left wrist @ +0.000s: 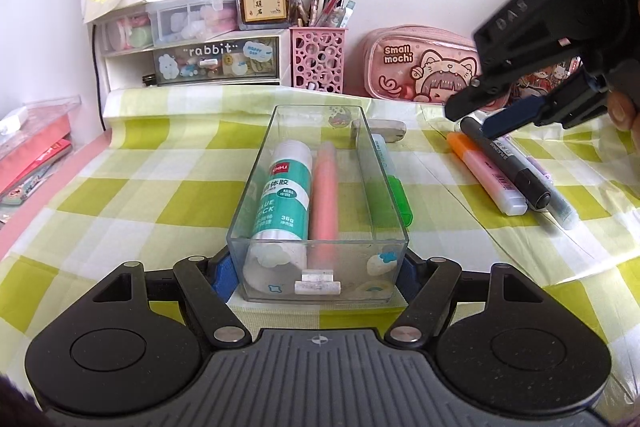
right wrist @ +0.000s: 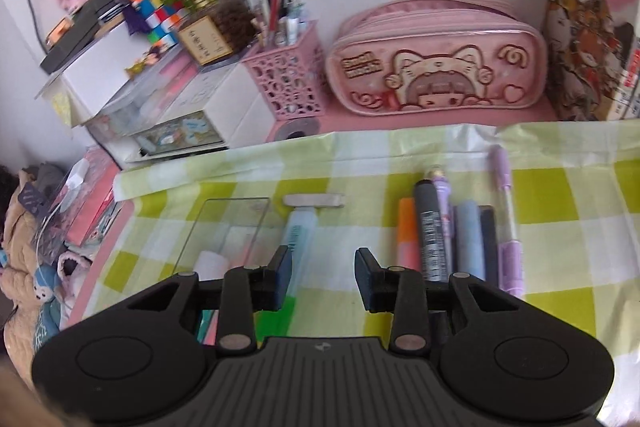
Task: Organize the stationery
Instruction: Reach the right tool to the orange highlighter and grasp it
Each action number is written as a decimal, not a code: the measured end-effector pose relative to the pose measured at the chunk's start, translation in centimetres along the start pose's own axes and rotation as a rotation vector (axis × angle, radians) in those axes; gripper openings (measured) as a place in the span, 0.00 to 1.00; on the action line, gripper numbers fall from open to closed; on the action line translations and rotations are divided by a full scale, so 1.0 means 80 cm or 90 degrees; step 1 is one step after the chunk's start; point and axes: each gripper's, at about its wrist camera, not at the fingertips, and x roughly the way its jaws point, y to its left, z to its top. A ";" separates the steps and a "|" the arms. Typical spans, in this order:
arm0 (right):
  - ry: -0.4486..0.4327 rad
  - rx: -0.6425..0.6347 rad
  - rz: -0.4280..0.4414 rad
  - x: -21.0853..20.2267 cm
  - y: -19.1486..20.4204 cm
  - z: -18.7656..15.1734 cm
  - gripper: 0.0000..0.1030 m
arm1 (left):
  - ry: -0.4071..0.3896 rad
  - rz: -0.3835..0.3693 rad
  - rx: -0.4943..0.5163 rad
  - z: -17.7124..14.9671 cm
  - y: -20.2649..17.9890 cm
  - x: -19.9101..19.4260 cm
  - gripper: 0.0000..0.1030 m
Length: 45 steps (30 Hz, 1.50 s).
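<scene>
A clear plastic box (left wrist: 256, 167) lies on the checked cloth and holds a glue stick (left wrist: 282, 187) and a pink pen (left wrist: 325, 191). My left gripper (left wrist: 318, 271) is shut on the box's near end, one finger on each side. A green highlighter (left wrist: 394, 179) lies just right of the box. My right gripper (left wrist: 476, 115) is open and empty, hovering over a row of pens: an orange highlighter (left wrist: 484, 173), a black marker (left wrist: 506, 163) and others. In the right wrist view my right gripper (right wrist: 323, 273) is above the cloth between the green highlighter (right wrist: 298, 235) and the black marker (right wrist: 430, 231).
A pink pen holder (left wrist: 318, 59), a pink pencil case (left wrist: 420, 67) and white drawers (left wrist: 192, 61) stand along the back wall. A white eraser (right wrist: 314, 200) lies behind the box. Books (left wrist: 32, 155) lie at the left edge.
</scene>
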 end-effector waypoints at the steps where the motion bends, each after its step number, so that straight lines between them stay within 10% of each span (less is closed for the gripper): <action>1: -0.005 0.012 -0.010 -0.001 -0.014 0.001 0.27 | 0.000 -0.002 -0.005 0.000 0.001 0.000 0.70; 21: -0.018 0.018 -0.088 -0.002 -0.056 0.003 0.17 | -0.006 -0.002 -0.009 -0.002 -0.001 -0.004 0.70; 30: 0.009 -0.033 -0.037 0.010 -0.027 0.001 0.12 | -0.004 0.002 -0.005 -0.002 -0.003 -0.004 0.70; 45: 0.087 -0.203 -0.199 0.059 0.037 0.011 0.11 | -0.005 0.002 -0.002 -0.002 -0.003 -0.003 0.70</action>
